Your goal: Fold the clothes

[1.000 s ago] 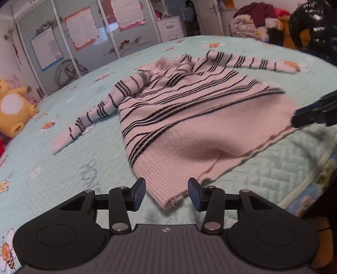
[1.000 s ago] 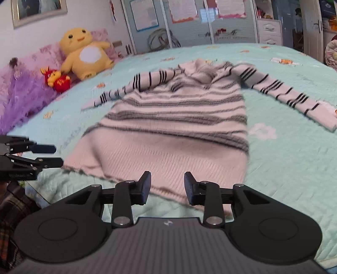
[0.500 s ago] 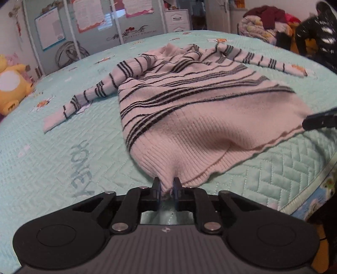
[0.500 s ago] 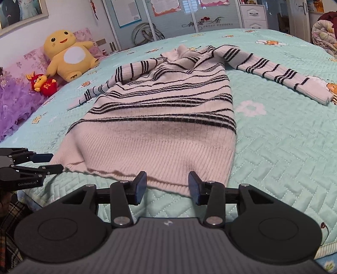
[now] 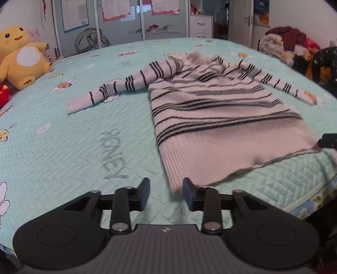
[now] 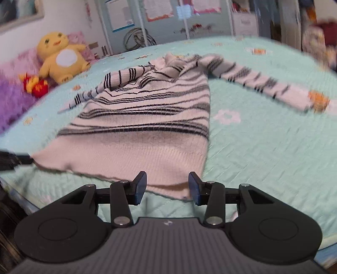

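Striped sweater (image 5: 221, 126) lies flat near the bed (image 5: 63, 147) front edge, sleeves spread. Left gripper (image 5: 166, 190) has just been opening; hem corner sits unpinched between its jaws. Right gripper (image 6: 167, 185) half open, empty. Smoothing stage; next: regrip hem corners.

"HONEY" is showing in grey-green letters on the quilted bedspread (image 5: 63, 147), reading away from me in my left view. Cursive script with small red hearts is sitting on the wardrobe door (image 5: 164, 25), its smaller line too faint to read. Wall posters (image 5: 115, 9) are staying illegible
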`<state>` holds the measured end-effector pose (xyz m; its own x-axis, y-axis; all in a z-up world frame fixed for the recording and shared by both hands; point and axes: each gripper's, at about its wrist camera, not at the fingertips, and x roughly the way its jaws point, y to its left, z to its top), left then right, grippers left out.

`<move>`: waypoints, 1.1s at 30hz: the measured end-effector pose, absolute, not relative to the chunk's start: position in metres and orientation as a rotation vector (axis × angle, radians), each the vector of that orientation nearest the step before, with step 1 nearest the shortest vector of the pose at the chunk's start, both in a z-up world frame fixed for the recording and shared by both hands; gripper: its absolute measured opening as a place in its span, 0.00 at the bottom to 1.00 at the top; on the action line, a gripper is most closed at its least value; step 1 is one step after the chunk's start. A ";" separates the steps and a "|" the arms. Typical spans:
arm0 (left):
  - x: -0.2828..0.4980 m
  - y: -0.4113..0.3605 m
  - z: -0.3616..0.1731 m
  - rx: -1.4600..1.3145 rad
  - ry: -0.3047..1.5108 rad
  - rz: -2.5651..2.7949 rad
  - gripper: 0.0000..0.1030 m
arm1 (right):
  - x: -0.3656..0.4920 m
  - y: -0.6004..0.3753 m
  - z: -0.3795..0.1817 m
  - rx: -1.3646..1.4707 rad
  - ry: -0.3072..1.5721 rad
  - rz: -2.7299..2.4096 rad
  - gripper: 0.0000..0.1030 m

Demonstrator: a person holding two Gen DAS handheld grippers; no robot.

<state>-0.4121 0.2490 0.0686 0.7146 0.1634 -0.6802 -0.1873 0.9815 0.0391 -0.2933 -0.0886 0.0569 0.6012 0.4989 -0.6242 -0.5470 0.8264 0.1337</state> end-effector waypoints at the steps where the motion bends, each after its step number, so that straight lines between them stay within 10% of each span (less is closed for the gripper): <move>1: -0.415 0.250 0.071 -0.040 0.742 0.188 0.42 | -0.297 -0.088 0.058 -0.119 0.678 0.597 0.45; 25: -0.401 0.243 0.068 -0.166 0.771 0.147 0.55 | -0.312 -0.043 0.024 -0.678 0.441 0.448 0.51; 28: -0.400 0.243 0.065 -0.177 0.784 0.148 0.55 | -0.312 -0.038 0.013 -0.754 0.404 0.399 0.36; 29: -0.401 0.244 0.064 -0.174 0.784 0.151 0.55 | -0.312 -0.041 0.012 -0.758 0.418 0.380 0.03; 33: -0.399 0.253 0.059 -0.199 0.800 0.173 0.55 | -0.318 -0.062 0.011 -0.737 0.493 0.356 0.00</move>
